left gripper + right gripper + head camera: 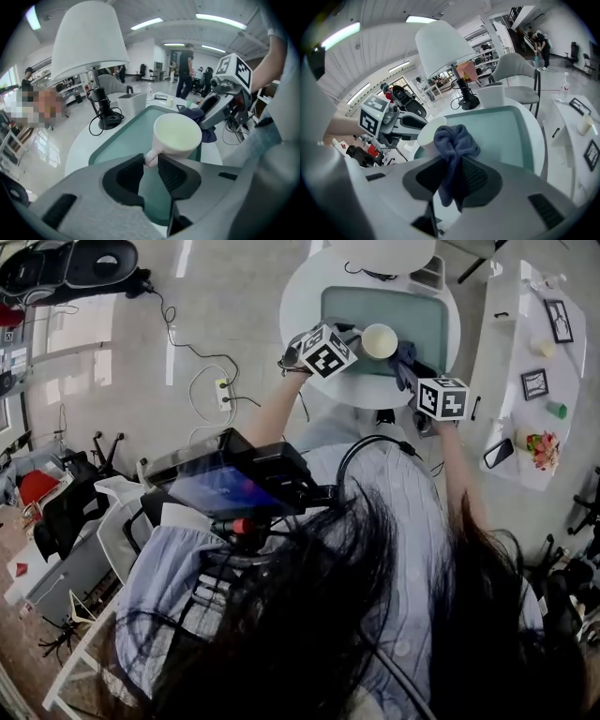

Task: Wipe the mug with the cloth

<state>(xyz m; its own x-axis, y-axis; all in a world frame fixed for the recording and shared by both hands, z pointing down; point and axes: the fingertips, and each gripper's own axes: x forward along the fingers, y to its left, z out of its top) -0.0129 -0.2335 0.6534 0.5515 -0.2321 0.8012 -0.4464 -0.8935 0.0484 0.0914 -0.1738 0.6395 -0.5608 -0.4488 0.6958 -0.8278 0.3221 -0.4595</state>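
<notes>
Left fingers (172, 174) pinch the mug handle (151, 158); right fingers (477, 177) clamp the cloth (454, 140).

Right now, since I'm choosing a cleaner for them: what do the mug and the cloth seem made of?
Mug: probably glazed ceramic, cream, smooth with a soft sheen and thick rim. Cloth: likely microfibre or terry, dark blue, matte, with fuzzy bunched folds.

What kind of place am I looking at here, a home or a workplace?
Most likely an open-plan office or lab: long strip lights on the ceiling, people standing around farther back, and a white chair by the round table.
</notes>
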